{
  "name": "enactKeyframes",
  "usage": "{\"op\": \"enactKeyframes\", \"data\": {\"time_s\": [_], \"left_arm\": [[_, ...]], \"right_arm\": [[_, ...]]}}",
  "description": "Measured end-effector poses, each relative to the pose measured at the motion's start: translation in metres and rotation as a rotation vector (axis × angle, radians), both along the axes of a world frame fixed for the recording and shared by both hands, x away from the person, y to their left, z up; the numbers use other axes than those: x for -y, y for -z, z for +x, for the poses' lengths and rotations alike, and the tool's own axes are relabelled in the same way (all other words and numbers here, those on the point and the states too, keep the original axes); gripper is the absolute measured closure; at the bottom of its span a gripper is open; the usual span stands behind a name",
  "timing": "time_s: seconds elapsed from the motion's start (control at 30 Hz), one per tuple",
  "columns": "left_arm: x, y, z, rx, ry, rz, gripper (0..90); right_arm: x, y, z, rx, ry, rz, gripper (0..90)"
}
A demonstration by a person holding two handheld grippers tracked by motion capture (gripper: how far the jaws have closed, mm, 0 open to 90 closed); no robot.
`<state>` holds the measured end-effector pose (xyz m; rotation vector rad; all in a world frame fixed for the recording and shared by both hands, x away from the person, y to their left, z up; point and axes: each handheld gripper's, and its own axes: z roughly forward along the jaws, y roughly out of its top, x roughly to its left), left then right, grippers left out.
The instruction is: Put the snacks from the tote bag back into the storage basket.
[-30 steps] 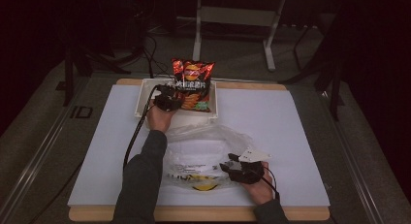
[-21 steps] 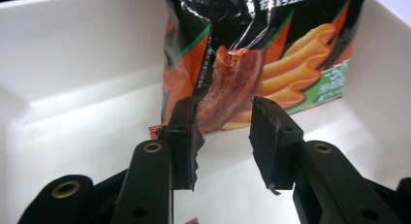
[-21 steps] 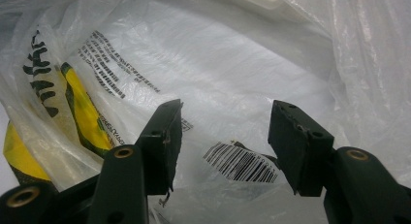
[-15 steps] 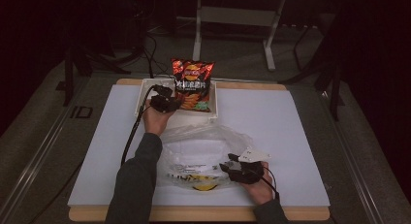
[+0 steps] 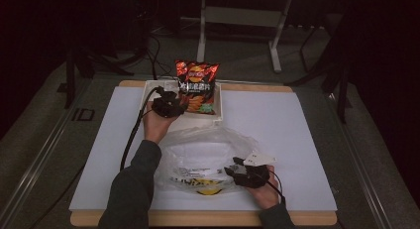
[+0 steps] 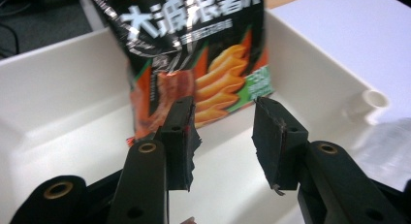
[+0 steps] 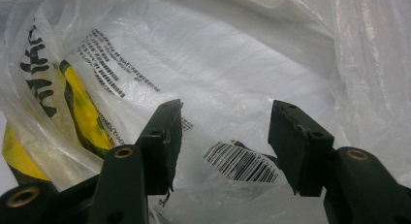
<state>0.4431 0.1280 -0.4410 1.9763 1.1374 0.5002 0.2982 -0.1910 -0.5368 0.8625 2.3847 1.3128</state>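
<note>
chips first: the red snack bag [image 5: 196,85] stands upright in the white tray [image 5: 218,116] at the far edge of the white table mat [image 5: 307,140], its printed face toward me. my left gripper [image 5: 184,104] sits at the near left of that tray, and in the left gripper view its two black pads [image 6: 179,136] stand apart with a clear gap, having just opened a little wider; the bag [image 6: 194,64] rises just beyond the tips, its lower edge behind the left pad, and nothing is pinched between them. the tray's pale wall [image 6: 310,64] runs behind. my right gripper [image 5: 232,172] rests near the front of the mat on the clear plastic bag [image 5: 198,154], which lies crumpled between my two hands. in the right gripper view its pads [image 7: 165,136] are spread wide over the film [image 7: 242,78], with a barcode [image 7: 240,163] showing in the gap and yellow and black print [image 7: 82,107] off to the left; whether the tips pin the film down i cannot tell.
</note>
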Motion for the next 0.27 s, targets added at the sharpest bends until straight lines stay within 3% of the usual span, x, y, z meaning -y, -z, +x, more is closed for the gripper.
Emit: {"op": "enactKeyframes", "data": {"time_s": [0.27], "left_arm": [[0.012,-0.013,-0.019,0.039,0.080,0.019,58.0]], "right_arm": [[0.000,0.000,0.000,-0.002,0.000,0.000,45.7]]}}
